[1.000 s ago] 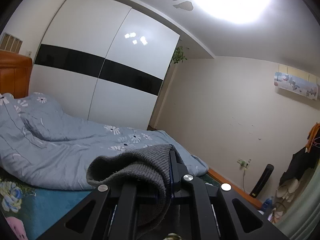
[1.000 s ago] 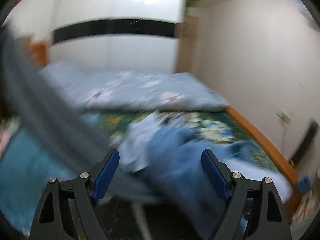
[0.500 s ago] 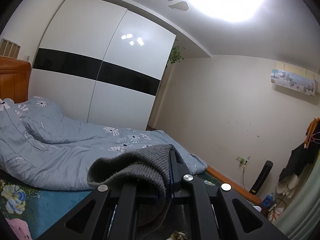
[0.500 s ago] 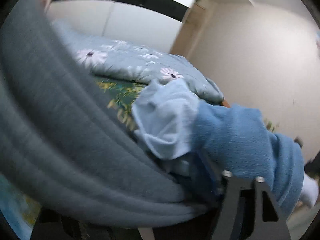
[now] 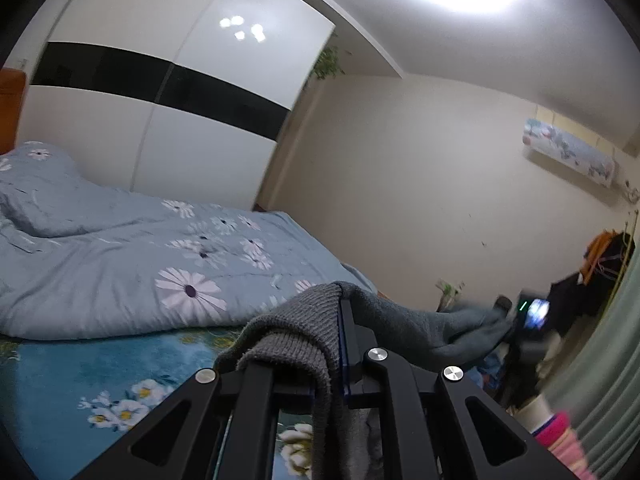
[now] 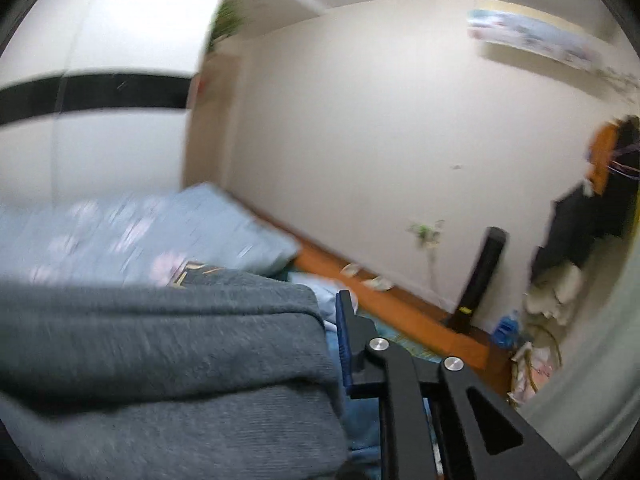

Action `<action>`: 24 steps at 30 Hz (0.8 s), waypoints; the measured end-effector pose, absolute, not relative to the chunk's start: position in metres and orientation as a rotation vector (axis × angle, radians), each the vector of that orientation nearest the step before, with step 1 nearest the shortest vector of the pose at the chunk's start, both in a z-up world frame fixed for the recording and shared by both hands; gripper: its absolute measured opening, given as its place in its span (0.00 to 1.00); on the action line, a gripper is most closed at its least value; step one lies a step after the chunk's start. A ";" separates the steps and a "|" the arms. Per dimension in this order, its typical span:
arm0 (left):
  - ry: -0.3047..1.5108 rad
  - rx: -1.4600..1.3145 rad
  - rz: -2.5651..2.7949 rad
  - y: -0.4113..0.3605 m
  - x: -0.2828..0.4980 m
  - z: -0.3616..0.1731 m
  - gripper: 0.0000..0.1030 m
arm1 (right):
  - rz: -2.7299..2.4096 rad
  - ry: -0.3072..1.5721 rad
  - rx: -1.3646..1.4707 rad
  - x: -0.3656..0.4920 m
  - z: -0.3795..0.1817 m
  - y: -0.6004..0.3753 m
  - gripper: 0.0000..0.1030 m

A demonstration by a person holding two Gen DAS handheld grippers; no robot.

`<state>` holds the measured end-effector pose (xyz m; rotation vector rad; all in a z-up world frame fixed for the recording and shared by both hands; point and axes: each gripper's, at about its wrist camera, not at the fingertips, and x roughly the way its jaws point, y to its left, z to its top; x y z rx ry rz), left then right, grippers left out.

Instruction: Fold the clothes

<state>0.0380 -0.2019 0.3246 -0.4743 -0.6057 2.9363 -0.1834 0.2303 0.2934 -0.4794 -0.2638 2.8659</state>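
A grey knit garment [image 5: 296, 332] is draped over my left gripper [image 5: 338, 312], which is shut on its edge above the bed. From there the cloth stretches right to the blurred right gripper [image 5: 520, 320]. In the right wrist view the same grey garment [image 6: 160, 352] fills the lower left and hides the left finger. It lies bunched against the blue pad of the right finger [image 6: 343, 328]. My right gripper [image 6: 334, 320] has its jaws closing, with the grey cloth pinched between them. A light blue garment [image 6: 332, 344] shows just beneath.
A pale blue daisy quilt [image 5: 120, 248] covers the far half of the bed, over a teal flowered sheet [image 5: 80, 376]. A white and black wardrobe [image 5: 160, 92] stands behind. The wooden bed rail [image 6: 380, 300], a black tower [image 6: 480, 276] and hanging clothes [image 6: 592, 208] line the right wall.
The right gripper went from wide open over the blue clothes to closed on the grey garment, and rose and turned toward the wall. The left gripper dropped slightly, still holding the cloth.
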 end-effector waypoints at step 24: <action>-1.097 -0.911 3.073 -0.366 0.235 0.134 0.09 | 3.169 -0.980 -0.794 -0.077 0.152 0.039 0.11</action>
